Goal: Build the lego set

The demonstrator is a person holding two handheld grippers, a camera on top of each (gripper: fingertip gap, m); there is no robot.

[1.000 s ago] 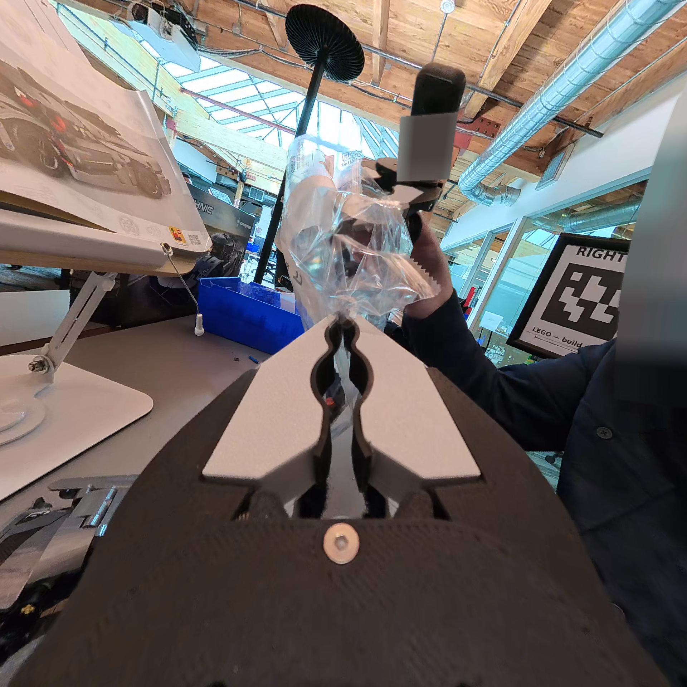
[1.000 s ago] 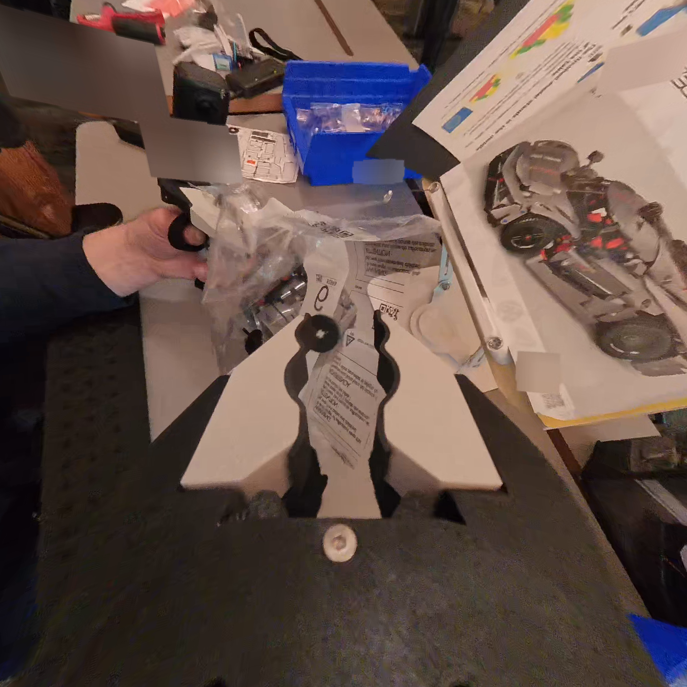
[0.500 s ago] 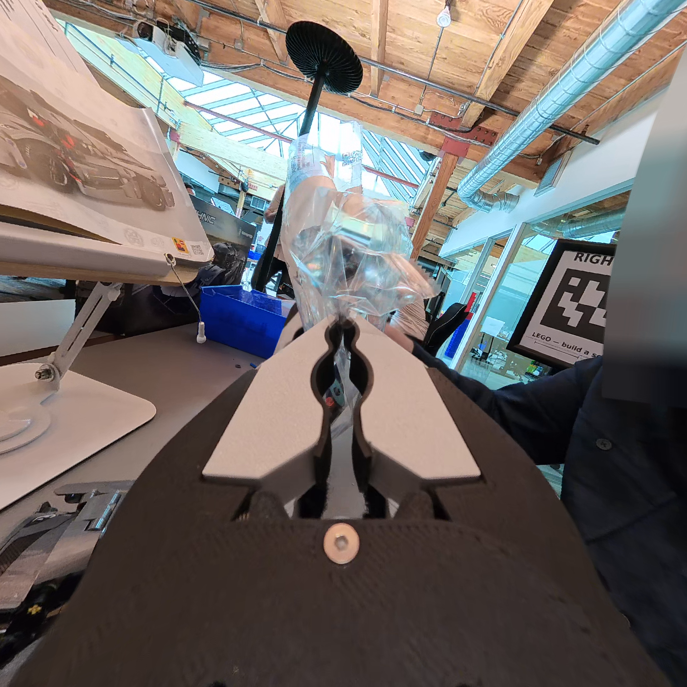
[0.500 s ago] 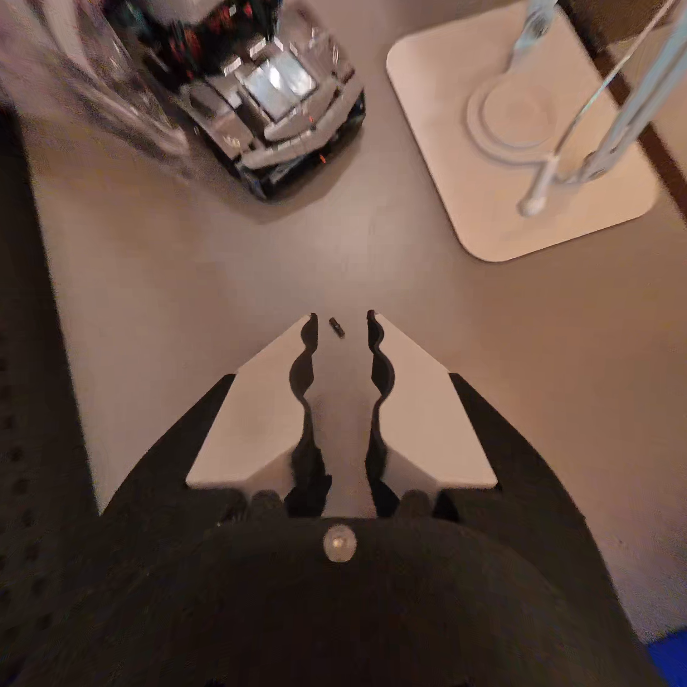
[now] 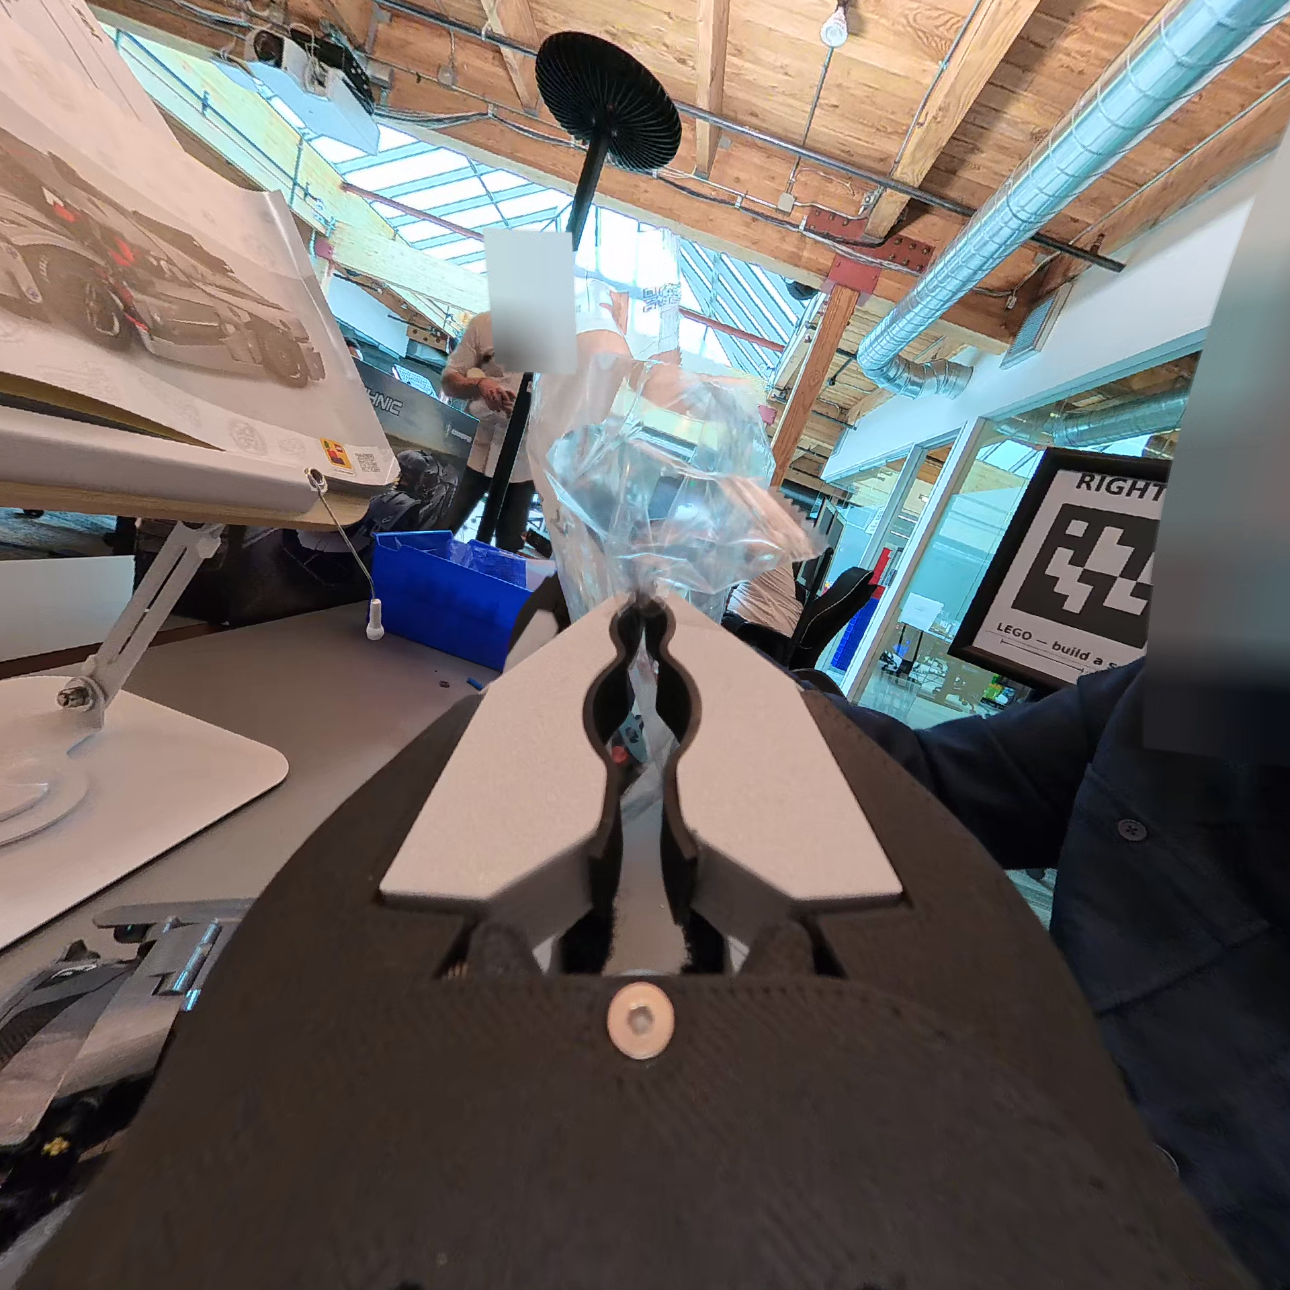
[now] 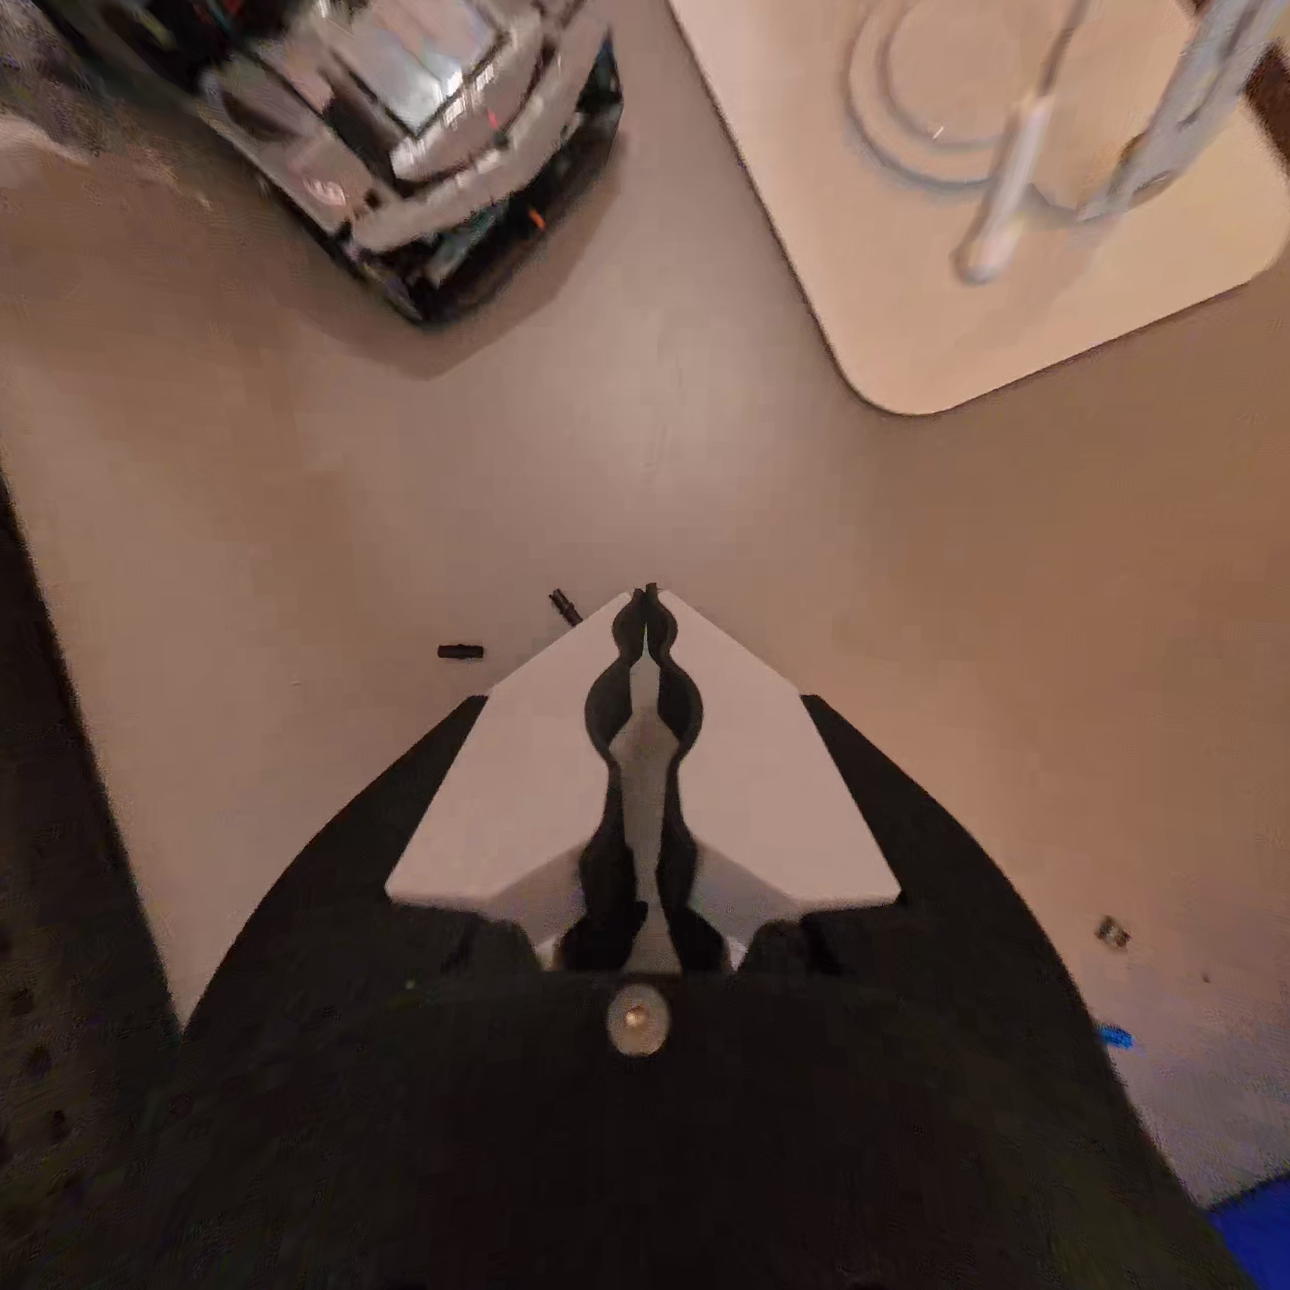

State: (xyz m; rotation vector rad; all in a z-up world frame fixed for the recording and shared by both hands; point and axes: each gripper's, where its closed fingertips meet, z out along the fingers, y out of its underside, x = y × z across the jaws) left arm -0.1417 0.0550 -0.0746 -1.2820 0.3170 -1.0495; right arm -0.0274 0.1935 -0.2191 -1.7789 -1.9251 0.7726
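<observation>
The right gripper (image 6: 646, 593) has let go of the clear plastic parts bag (image 5: 649, 488) it was pinching a second ago and swung down over the grey table (image 6: 628, 454); its jaws, which were apart half a second back, are now drawn together at the tips with nothing visible between them. Two small black pins (image 6: 461, 652) lie on the table just left of those tips, one close beside the left finger.

The bag is thin, crinkly film, light and floppy, likely slippery. It seems best taken by a bunched neck, which is where the left gripper (image 5: 646, 614) has it: jaws clamped tight on gathered plastic, the rest of the bag billowing upward above the tips. A few small pieces show through the film low between the fingers. The black pins look tiny and hard and may roll, so I'd guess they want a fingertip pinch across the middle.

The left gripper points up and away, toward the ceiling. The right points steeply down at the table. The partly built silver and black car (image 6: 419, 139) sits well ahead to the left, blurred, and the white base of the book stand (image 6: 1012, 209) is off to the right.
</observation>
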